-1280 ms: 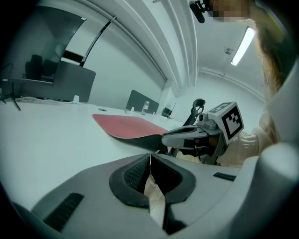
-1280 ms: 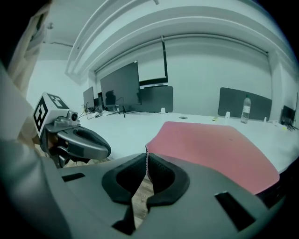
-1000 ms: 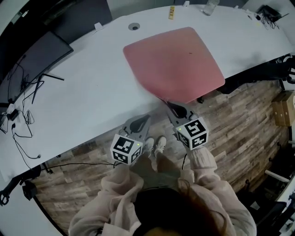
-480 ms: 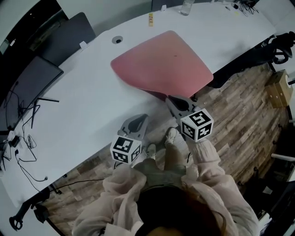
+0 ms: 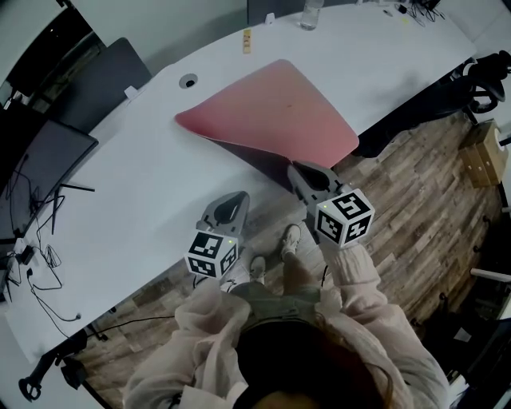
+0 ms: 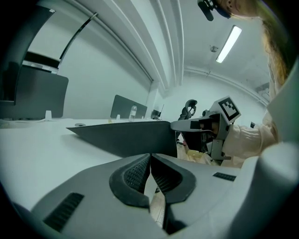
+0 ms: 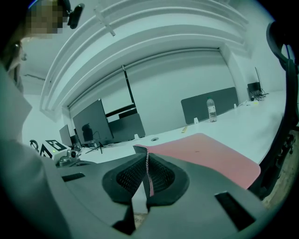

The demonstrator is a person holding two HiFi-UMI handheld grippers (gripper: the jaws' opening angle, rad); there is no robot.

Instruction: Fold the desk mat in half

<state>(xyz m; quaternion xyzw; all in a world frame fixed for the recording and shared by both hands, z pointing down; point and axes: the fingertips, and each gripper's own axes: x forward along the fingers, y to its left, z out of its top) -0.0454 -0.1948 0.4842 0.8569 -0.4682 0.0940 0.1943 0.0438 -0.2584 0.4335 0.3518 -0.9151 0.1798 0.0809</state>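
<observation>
The pink desk mat (image 5: 271,112) lies on the white desk (image 5: 144,184). Its near edge is lifted off the surface, so the dark underside (image 5: 255,156) shows. My right gripper (image 5: 297,172) is shut on that raised edge; in the right gripper view the thin pink edge (image 7: 148,170) runs between the pads, and the mat's pink top (image 7: 210,156) spreads beyond. My left gripper (image 5: 239,197) hovers at the desk's front edge, left of the mat, shut with nothing in it. The left gripper view shows its tips (image 6: 150,156) closed, with the mat's dark underside (image 6: 126,137) ahead.
Dark monitors (image 5: 48,152) and cables (image 5: 32,264) stand on the left of the desk. A cable grommet (image 5: 188,81), a yellow item (image 5: 247,40) and a water bottle (image 5: 311,12) are beyond the mat. A chair (image 5: 487,80) and a cardboard box (image 5: 485,156) are at right, over wooden floor.
The right gripper has raised the mat's near edge, and more of the dark underside shows. The left gripper has moved forward towards the desk edge.
</observation>
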